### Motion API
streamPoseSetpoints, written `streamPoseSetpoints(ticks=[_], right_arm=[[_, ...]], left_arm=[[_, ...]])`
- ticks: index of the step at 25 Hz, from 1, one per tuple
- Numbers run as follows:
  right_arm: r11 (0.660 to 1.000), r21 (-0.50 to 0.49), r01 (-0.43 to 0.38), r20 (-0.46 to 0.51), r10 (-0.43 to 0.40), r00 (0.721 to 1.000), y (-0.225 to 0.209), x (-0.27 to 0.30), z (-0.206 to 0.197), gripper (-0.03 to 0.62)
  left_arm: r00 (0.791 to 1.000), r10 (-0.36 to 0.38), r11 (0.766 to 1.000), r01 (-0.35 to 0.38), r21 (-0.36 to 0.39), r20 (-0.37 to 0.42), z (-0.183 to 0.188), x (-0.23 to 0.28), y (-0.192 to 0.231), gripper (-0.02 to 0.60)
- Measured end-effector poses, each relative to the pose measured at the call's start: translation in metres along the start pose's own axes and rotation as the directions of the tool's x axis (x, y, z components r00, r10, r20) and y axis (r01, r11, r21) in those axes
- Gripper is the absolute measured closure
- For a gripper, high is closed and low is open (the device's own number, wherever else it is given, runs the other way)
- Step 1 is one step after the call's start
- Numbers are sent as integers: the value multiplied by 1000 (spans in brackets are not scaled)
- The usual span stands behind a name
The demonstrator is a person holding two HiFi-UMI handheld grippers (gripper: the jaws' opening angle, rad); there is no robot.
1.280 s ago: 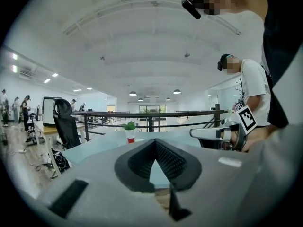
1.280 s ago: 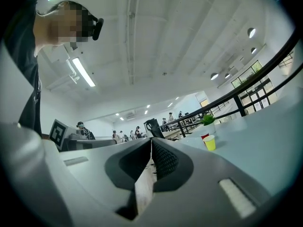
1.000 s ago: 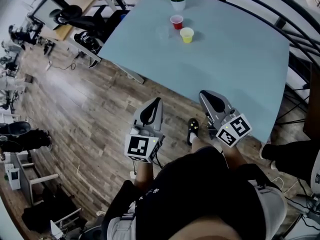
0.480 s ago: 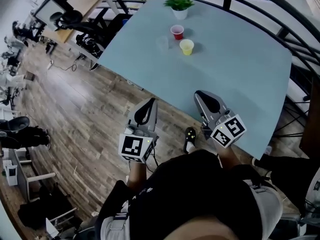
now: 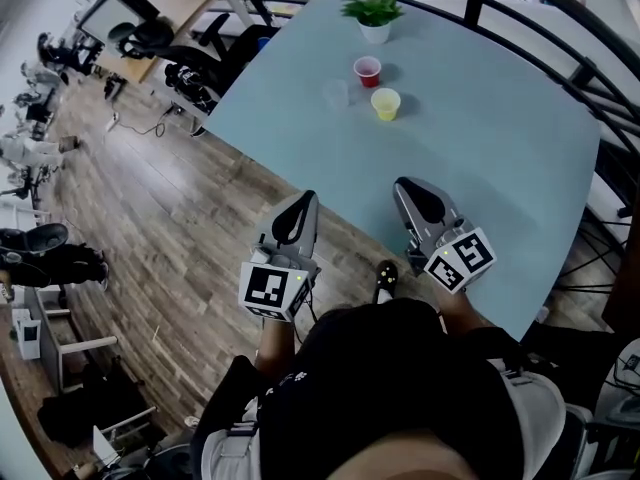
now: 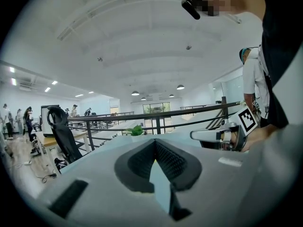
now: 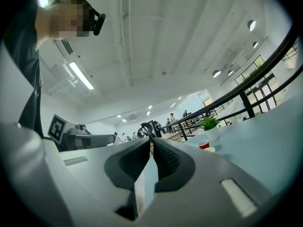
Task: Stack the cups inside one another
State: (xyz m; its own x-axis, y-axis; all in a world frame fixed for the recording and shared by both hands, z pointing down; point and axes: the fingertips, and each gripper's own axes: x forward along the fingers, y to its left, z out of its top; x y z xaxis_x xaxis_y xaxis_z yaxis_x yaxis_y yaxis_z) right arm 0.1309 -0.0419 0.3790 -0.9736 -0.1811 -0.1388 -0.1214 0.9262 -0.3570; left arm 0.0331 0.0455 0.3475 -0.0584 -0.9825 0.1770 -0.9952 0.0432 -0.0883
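Three cups stand near the far end of the light-blue table [image 5: 480,148]: a red cup [image 5: 367,70], a yellow cup [image 5: 385,103] and a faint clear cup [image 5: 336,93]. My left gripper [image 5: 306,199] hangs over the wooden floor just short of the table's near edge, jaws shut and empty. My right gripper [image 5: 404,185] is over the table's near edge, also shut with nothing in it. Both are far from the cups. In the right gripper view the red cup [image 7: 203,144] and yellow cup [image 7: 210,149] show small beyond the shut right gripper [image 7: 151,141]. The left gripper [image 6: 154,141] faces the railing.
A potted plant [image 5: 375,15] stands behind the cups at the table's far edge. A black railing [image 5: 560,38] curves round the table's far and right sides. Office chairs [image 5: 190,43] and desks stand at the left, with people on the wooden floor [image 5: 150,198].
Both grippers have moved forward toward the table, still shut. The cups have not moved on the table.
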Motion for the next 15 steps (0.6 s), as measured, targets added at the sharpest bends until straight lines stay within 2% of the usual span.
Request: streamPoseSetpoints(ticks=[11,15], right_arm=[[999,-36,25,-8,-26,1000,-28,10,6,576],[998,-41,49,-3,-50,999,-42,15,9,571]], left_arm=[[1000,10,999,-10,-30,3,-7,28,12,593],[1000,-3,1000,3,-17,-4,-6,38,18,592]])
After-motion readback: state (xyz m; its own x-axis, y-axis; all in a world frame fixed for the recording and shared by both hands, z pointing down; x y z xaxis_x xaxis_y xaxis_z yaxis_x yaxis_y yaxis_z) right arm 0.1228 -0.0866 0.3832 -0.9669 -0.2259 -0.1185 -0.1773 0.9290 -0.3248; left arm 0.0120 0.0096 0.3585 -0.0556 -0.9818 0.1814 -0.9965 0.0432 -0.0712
